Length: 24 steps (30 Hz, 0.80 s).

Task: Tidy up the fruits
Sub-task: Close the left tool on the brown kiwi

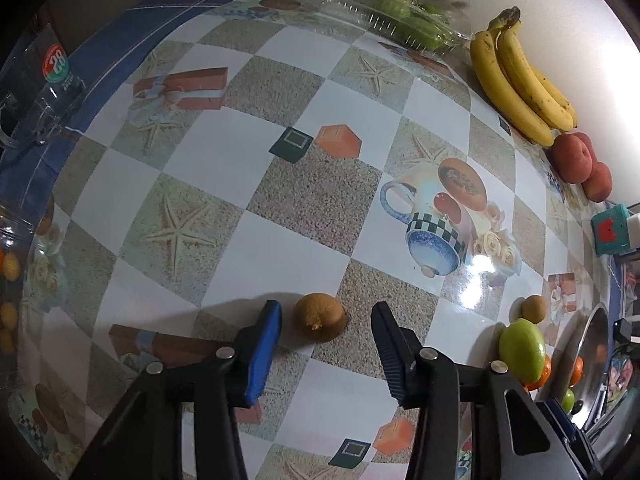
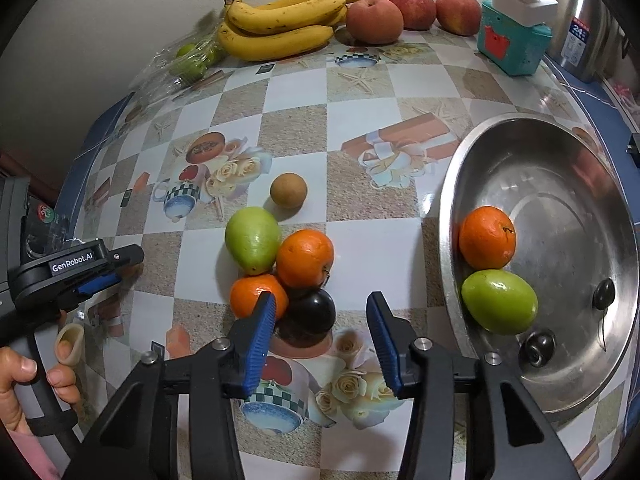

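In the left wrist view my left gripper [image 1: 326,322] is open, with a brown kiwi [image 1: 319,317] lying on the table between its fingertips. In the right wrist view my right gripper [image 2: 321,312] is open just in front of a dark plum [image 2: 314,312]. The plum sits in a cluster with two oranges [image 2: 305,258] and a green fruit [image 2: 253,239]. A second brown round fruit [image 2: 289,191] lies behind them. A steel bowl [image 2: 600,360] at right holds an orange [image 2: 487,237], a green fruit [image 2: 499,301] and small dark fruits [image 2: 539,347].
Bananas [image 2: 280,20], red apples [image 2: 374,20] and a clear box of green fruit [image 2: 192,62] line the wall. A teal box [image 2: 514,42] and a steel kettle [image 2: 588,24] stand at the back right. A glass container [image 1: 36,92] is at the table's left edge.
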### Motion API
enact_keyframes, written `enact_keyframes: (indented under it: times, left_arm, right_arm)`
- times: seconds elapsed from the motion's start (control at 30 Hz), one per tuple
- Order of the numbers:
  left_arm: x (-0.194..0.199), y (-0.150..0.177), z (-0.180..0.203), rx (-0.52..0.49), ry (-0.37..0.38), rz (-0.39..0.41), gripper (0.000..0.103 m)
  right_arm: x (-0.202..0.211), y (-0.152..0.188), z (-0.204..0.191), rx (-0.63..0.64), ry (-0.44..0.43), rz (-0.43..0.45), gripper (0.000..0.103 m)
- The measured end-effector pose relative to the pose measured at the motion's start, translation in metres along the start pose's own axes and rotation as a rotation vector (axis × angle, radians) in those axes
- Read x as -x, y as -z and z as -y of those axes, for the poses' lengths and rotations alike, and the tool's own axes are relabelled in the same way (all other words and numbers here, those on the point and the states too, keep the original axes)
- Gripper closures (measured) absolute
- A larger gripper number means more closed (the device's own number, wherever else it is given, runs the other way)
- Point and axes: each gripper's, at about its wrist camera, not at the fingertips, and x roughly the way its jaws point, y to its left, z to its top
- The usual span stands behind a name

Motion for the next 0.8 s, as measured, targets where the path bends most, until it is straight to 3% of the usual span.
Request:
enact_keyframes:
  times: [0.17,0.37,0.53,0.8]
  left_arm:
    - [0.000,-0.001,0.000,-0.008,-0.012,0.014,0.076]
    - [-0.001,-0.002,0.003,-0.007,-0.009,0.013,0.076]
    - [0.005,0.004,0.012,-0.014,0.011,0.012,0.076]
    - [0.015,0.011,0.033,-0.061,0.025,0.026,0.076]
  right_arm:
    - [0.000,0.000,0.001,-0.001,0.004,-0.009,0.054]
    - [0.001,0.001,0.001,0.008,0.009,-0.013,0.055]
    - [0.000,0.002,0.002,0.019,0.020,-0.020,0.066]
    - [-0.010,0.005,-0.002,0.061,0.020,-0.068,0.068]
